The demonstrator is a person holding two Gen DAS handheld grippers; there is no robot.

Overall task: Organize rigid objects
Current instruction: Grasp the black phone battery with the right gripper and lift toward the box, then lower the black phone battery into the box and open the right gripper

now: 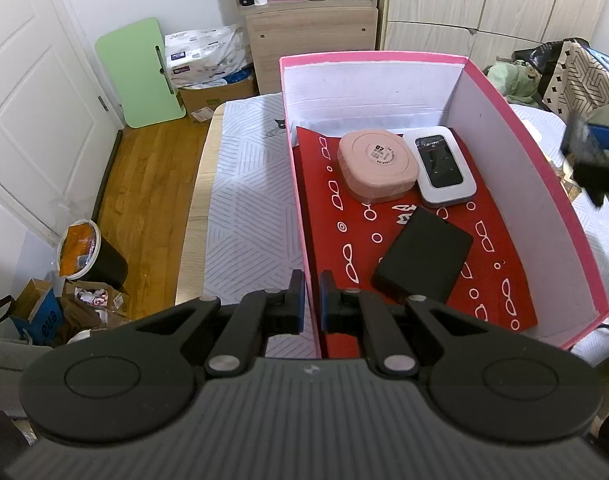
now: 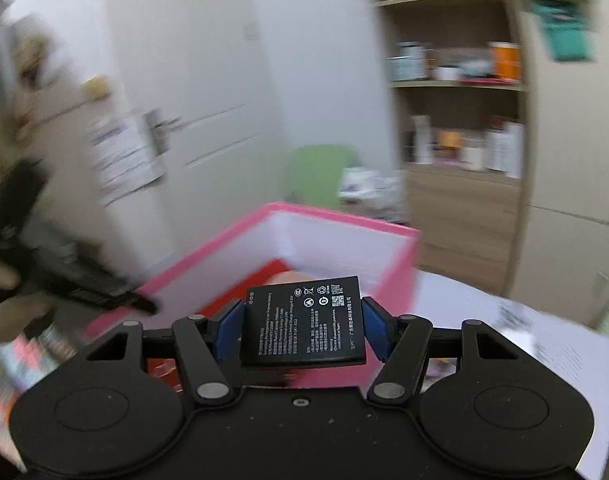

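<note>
Right gripper (image 2: 303,326): jaws clenched on a flat black battery (image 2: 304,322), label side up, the blue pads (image 2: 228,330) pressing its two side edges; carried in the air short of the pink box (image 2: 344,220), whose red-lined floor shows beyond it. Surroundings streaked with motion blur. Left gripper (image 1: 312,296): jaws drawn close together astride the near left wall of the pink box (image 1: 300,208); whether they actually pinch the wall cannot be told. Box contents: pink square case (image 1: 376,166) and white pocket device (image 1: 444,166) side by side at the far end, touching or nearly so; black slab (image 1: 422,260) nearer, apart from both. The box rests on a pale patterned cloth (image 1: 248,184). Risks, by judgement: the battery is held only by thin edges, so a quick swing or a knock on the box rim could twist it loose; released from height it may strike the white device's screen; if the left gripper does not truly steady the wall, the light box could slide on the cloth on contact.
</note>
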